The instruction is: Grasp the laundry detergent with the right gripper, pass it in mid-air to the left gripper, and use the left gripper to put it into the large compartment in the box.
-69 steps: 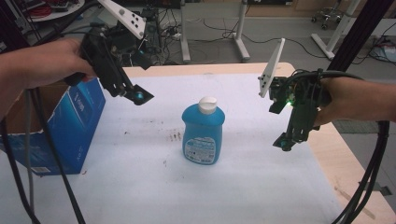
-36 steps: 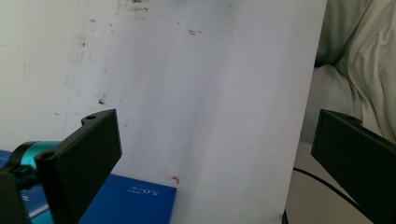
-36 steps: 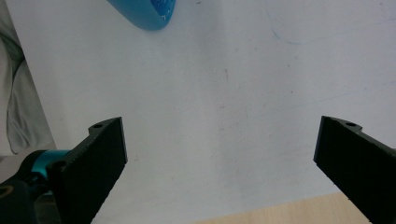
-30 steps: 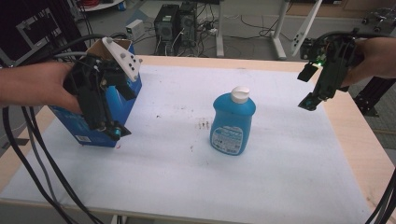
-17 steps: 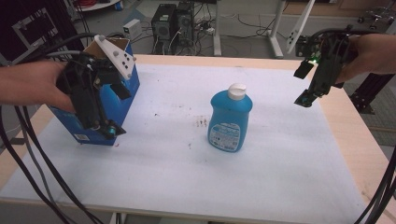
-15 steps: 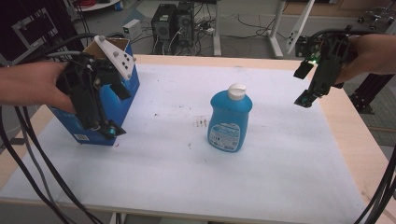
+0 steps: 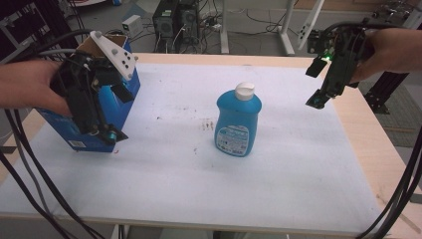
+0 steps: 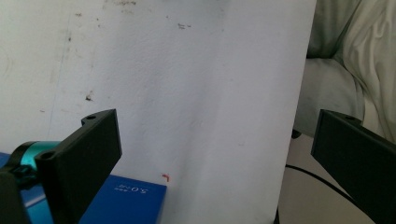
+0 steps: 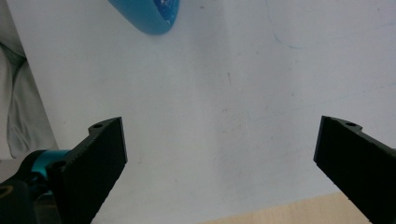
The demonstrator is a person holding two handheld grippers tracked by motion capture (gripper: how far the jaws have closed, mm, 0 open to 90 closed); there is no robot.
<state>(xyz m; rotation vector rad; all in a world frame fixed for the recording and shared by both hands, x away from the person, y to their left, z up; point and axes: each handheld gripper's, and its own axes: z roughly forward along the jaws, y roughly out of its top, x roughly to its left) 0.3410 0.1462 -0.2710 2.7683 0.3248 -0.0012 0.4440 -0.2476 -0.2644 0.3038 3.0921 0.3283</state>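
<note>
A blue soap bottle [image 7: 238,122] with a white cap stands upright in the middle of the white table cover [image 7: 278,164]. At the left stands an open blue carton [image 7: 58,124]. My left gripper [image 7: 117,114] hangs open just in front of the carton's right side, jaws pointing down. In the left gripper view its wide-open jaws [image 8: 224,154] hold nothing, and a corner of the carton [image 8: 130,200] lies below them. My right gripper [image 7: 315,84] hovers open above the table's right part, well apart from the bottle. The bottle's base [image 9: 147,14] lies beyond its empty jaws [image 9: 224,154].
Bare wood [image 7: 383,149] runs along the table's right edge. Black cables hang off the front left [image 7: 25,169] and front right [image 7: 403,189]. Dark specks [image 7: 206,124] mark the cover left of the bottle. Computers and stand legs [image 7: 174,20] sit on the floor behind.
The left gripper has come down from above the carton to its front right side. The right gripper has drawn back toward the right edge. In the last second hardly anything moved.
</note>
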